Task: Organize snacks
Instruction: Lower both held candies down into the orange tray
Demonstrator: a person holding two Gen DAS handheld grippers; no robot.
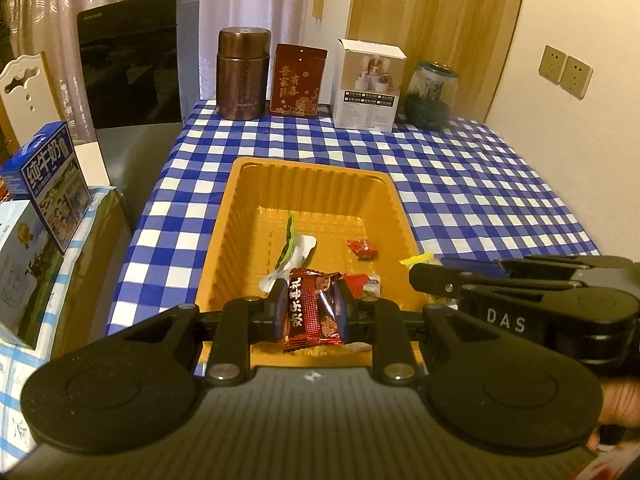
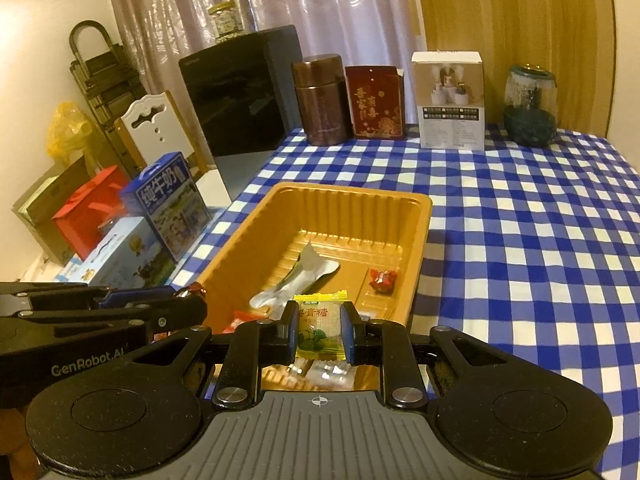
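Worktop (image 1: 480,200) under blue-and-white check cloth. Along its far edge: brown canister (image 1: 243,74), red tin (image 1: 298,80), white carton (image 1: 368,84), dark glass jar (image 1: 430,96). Milk boxes (image 1: 50,184) stacked off to the left, off the worktop.

Orange tray (image 1: 248,208) sits mid-worktop, near edge toward both cameras. Inside it: a silver-and-green wrapper (image 1: 294,246) lying across the floor, a small red candy (image 1: 362,249) toward the right wall, a few more small wrapped pieces at the near end, partly hidden behind the tongs.

Left tongs (image 1: 307,308) clamped on a dark red snack packet (image 1: 310,310), held upright over the tray's near end. Right tongs (image 2: 319,330) clamped on a yellow-green candy packet (image 2: 320,326), also over the near end, just beside the left pair. Neither packet touches the tray floor as far as I can tell.

Judgement: step in hand is dropping both packets into the tray. Most pieces look already in; task seems well along.

To do it well: carry each packet forward past the near rim, over bare floor, before letting go. Lower close to the floor so the light packets do not flutter out. Release one side at a time; the two tools are crowded and could knock each other. Avoid landing on the silver wrapper, which may slide.
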